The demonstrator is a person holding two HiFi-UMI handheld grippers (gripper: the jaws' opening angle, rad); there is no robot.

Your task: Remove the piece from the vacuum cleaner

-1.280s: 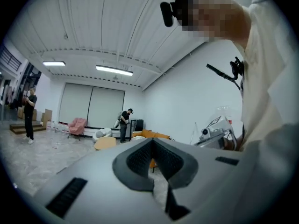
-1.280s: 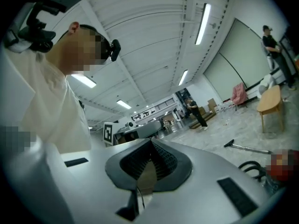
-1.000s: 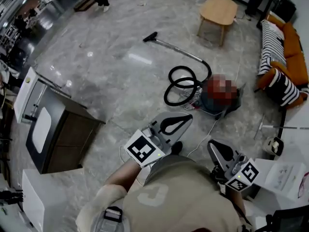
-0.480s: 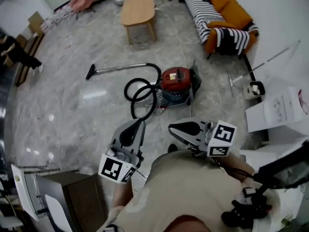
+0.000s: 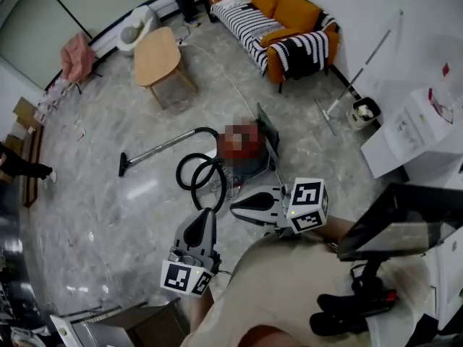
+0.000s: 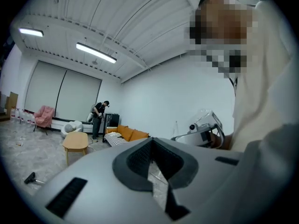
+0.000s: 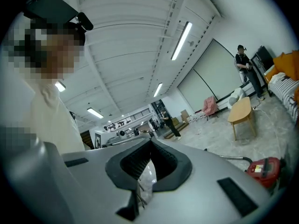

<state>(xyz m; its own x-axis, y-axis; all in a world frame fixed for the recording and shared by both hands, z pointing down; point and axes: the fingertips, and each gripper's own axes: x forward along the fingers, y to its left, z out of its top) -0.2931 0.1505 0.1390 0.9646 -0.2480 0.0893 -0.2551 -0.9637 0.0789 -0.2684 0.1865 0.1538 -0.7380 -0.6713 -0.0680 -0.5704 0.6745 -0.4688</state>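
The red vacuum cleaner (image 5: 253,166) sits on the marble floor in the middle of the head view, partly under a mosaic patch. Its black hose (image 5: 197,176) coils at its left, and the metal wand runs out to a floor nozzle (image 5: 124,168). My left gripper (image 5: 205,214) points up the picture towards the hose, short of it, shut and empty. From the right, my right gripper (image 5: 234,207) points left, just below the cleaner, also shut with nothing in it. The right gripper view shows the red cleaner (image 7: 262,168) low at the right. The left gripper view catches only the nozzle (image 6: 31,178).
A wooden coffee table (image 5: 158,55) and an orange sofa with striped throws (image 5: 278,20) stand beyond the cleaner. White boxes (image 5: 419,132) and a small bin (image 5: 363,111) are at the right, a dark stand (image 5: 405,226) near my right side, a dark cabinet (image 5: 137,325) at bottom left.
The view has swung, so the cleaner now lies in the centre just past the grippers. The right gripper has come from the lower right to the middle; the left has shifted lower left. Both stayed shut.
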